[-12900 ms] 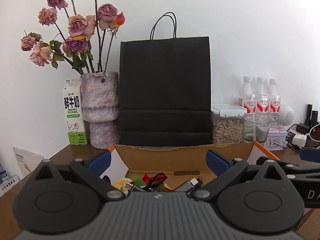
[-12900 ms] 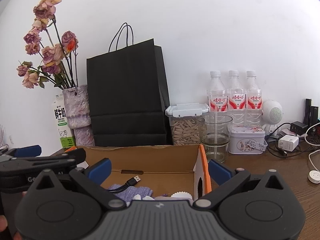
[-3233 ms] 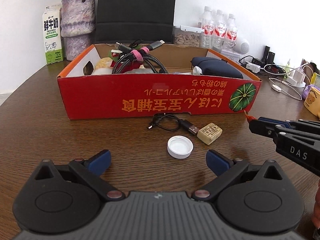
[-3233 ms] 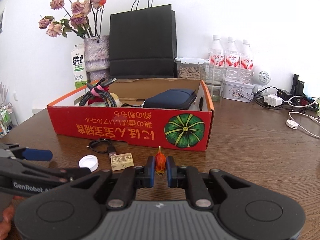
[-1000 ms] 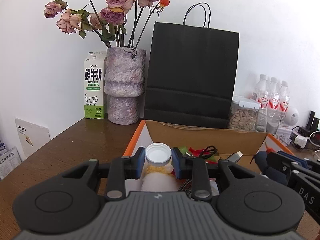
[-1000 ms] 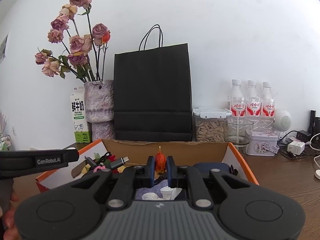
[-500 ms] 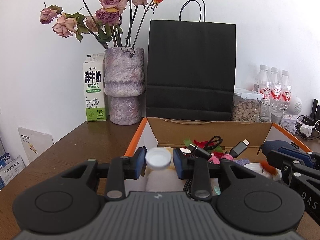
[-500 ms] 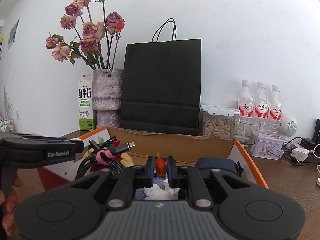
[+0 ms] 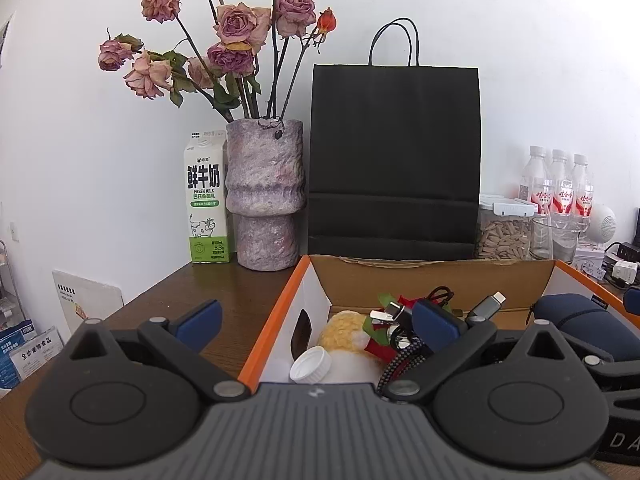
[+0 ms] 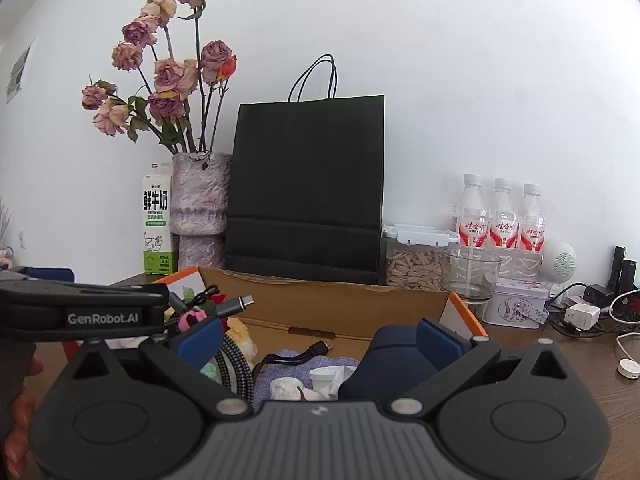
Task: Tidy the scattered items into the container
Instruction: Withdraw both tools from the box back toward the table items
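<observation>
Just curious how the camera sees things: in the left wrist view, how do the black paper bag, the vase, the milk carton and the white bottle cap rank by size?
Largest to smallest:
1. black paper bag
2. vase
3. milk carton
4. white bottle cap, smallest, though nearest the camera

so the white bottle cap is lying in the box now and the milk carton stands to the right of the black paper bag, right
Not quite. The white bottle cap does lie in the box, but the milk carton stands to the left of the black paper bag, with the vase between them. The left wrist view shows this, and the right wrist view agrees.
</observation>
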A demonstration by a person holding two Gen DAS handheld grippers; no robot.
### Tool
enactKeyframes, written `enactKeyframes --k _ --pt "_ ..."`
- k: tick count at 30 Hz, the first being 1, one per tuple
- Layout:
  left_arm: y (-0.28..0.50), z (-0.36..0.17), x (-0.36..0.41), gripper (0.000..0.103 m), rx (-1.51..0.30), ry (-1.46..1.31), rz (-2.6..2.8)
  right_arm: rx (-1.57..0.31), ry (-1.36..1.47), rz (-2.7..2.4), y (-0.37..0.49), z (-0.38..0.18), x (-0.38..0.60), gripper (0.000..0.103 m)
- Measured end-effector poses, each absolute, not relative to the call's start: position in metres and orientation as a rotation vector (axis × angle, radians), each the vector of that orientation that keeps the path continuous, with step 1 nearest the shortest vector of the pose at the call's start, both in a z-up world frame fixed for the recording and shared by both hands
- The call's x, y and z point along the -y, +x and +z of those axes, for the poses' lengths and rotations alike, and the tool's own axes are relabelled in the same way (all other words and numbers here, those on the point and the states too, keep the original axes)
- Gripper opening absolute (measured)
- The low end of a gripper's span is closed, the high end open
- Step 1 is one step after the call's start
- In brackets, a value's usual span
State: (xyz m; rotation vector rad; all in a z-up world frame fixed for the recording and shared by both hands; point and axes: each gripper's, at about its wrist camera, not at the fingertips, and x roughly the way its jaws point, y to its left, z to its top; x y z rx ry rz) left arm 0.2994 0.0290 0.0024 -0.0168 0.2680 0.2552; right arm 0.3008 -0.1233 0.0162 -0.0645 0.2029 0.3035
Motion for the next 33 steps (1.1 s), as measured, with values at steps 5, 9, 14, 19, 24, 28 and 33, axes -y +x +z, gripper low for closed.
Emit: enactKeyframes --k 5,9,14,19,24,28,33 --pt "0.299 0.001 -0.028 0.103 -0.270 -0.014 0.252 -0.200 -0.069 0.306 0.300 0.016 0.122 0.103" --pt "0.297 0.001 -0.028 0.103 -0.261 -0.018 0.255 -0.182 -0.073 0.293 0.296 0.016 0.122 0.103" --pt "0.287 0.002 -0.029 0.103 -0.262 -0.037 0.250 -0.156 -0.065 0.289 0.285 0.019 0.128 0.103" --pt "0.267 0.004 -0.028 0.103 -0.247 -0.046 0.240 -0.142 -0.075 0.280 0.270 0.019 0.135 0.103" --pt "0.250 0.003 -0.027 0.103 -0.258 -0.043 0.221 -0.135 -0.075 0.274 0.253 0.019 0.146 0.103" --pt "0.234 0.005 -0.029 0.103 -0.257 -0.060 0.206 -0.147 -0.067 0.280 0.240 0.020 0.153 0.103" --pt "0.225 0.001 -0.028 0.103 -0.328 -0.071 0.163 -0.199 -0.060 0.308 0.228 0.016 0.158 0.103"
